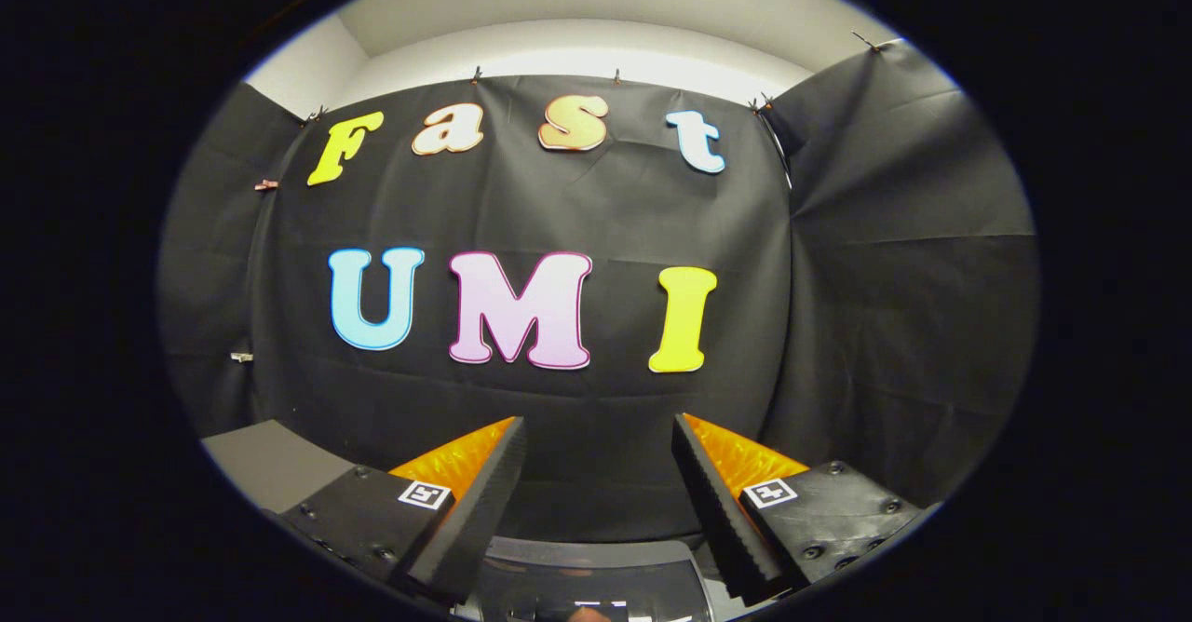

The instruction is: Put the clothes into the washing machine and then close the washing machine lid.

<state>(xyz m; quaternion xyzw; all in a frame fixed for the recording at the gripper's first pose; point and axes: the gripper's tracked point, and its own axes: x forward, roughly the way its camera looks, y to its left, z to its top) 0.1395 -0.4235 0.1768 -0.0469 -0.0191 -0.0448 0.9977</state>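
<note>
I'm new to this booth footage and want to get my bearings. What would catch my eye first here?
The gripper comes first: its jaws stand open, dark ridged pads with orange backs, nothing between them. Beyond them hangs the black cloth wall, clipped up along its top. Just below the jaws sits a dark glossy curved surface, possibly the washing machine, and a grey surface lies off to the left.
</note>
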